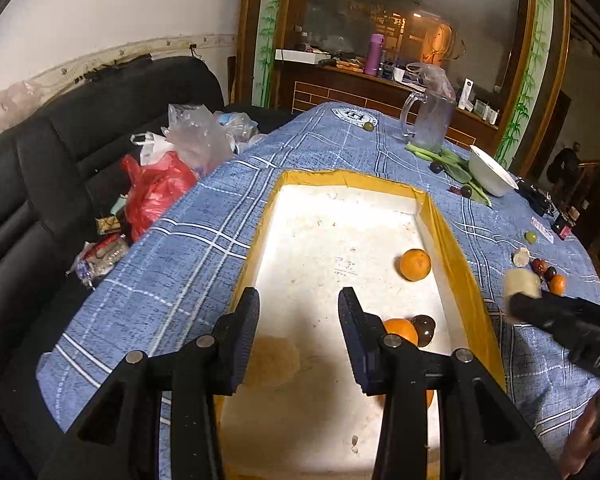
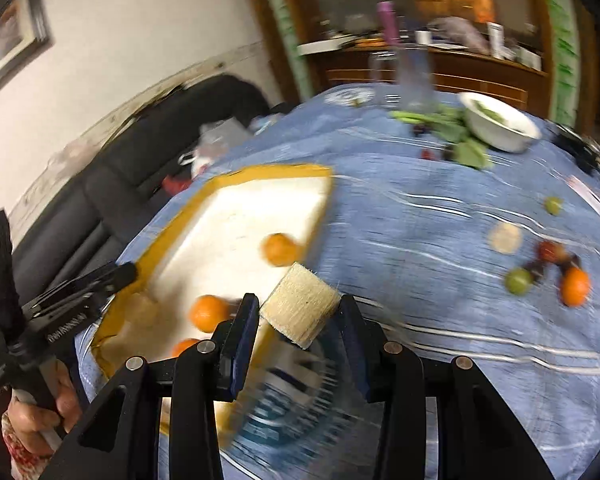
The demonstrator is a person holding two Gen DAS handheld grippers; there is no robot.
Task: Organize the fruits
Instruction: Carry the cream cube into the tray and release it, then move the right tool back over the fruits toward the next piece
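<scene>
A white tray with a yellow rim (image 1: 448,240) lies on the blue checked tablecloth. It holds an orange (image 1: 415,265), a second orange (image 1: 400,330) beside a dark plum (image 1: 424,328), and a third orange partly hidden behind my finger. My left gripper (image 1: 299,320) is open and empty above the tray's near half. My right gripper (image 2: 300,312) is shut on a pale fibrous cylinder piece (image 2: 300,308), held just right of the tray (image 2: 204,200); it shows in the left wrist view (image 1: 522,284) too. Loose fruits (image 2: 556,272) lie on the cloth at the right.
A white bowl (image 1: 492,170) with green leaves (image 1: 448,160), a clear jug (image 1: 432,120) and small dark fruits stand at the far right. A black sofa (image 1: 40,184) with plastic bags (image 1: 160,184) runs along the table's left edge. A wooden cabinet stands behind.
</scene>
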